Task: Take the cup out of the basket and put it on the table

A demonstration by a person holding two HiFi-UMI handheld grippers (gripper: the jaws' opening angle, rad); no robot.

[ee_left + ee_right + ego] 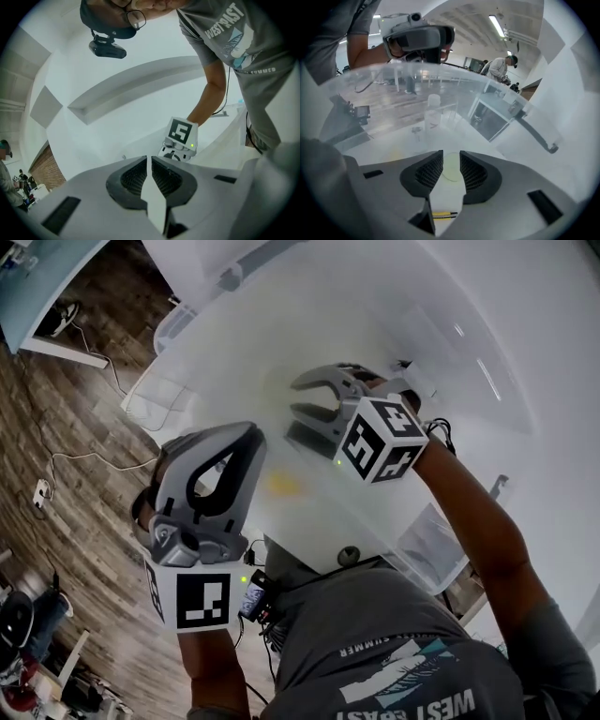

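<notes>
The left hand-held gripper (149, 161) had its jaws pressed together on nothing. The right hand-held gripper (451, 157) had its jaws apart over the white bench (393, 140), gripping nothing, with a pale round patch (451, 168) showing in the gap. Farther off, a small translucent cup (433, 111) stood upright by the curved wall of the clear plastic basket (497, 101); whether it was inside could not be told.

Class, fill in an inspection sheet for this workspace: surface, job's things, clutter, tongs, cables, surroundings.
Surface: white table, one yellowish mark.
Job's things: clear basket at the table's edge; clear cup seen through clear plastic, placement unsure.
Clutter: nothing seen.
Tongs: left tongs shut, empty; right tongs open, pale round shape between them, ungripped.
Cables: white cable across the wood-look floor; black cable behind the right tongs.
Surroundings: people in the background.
</notes>
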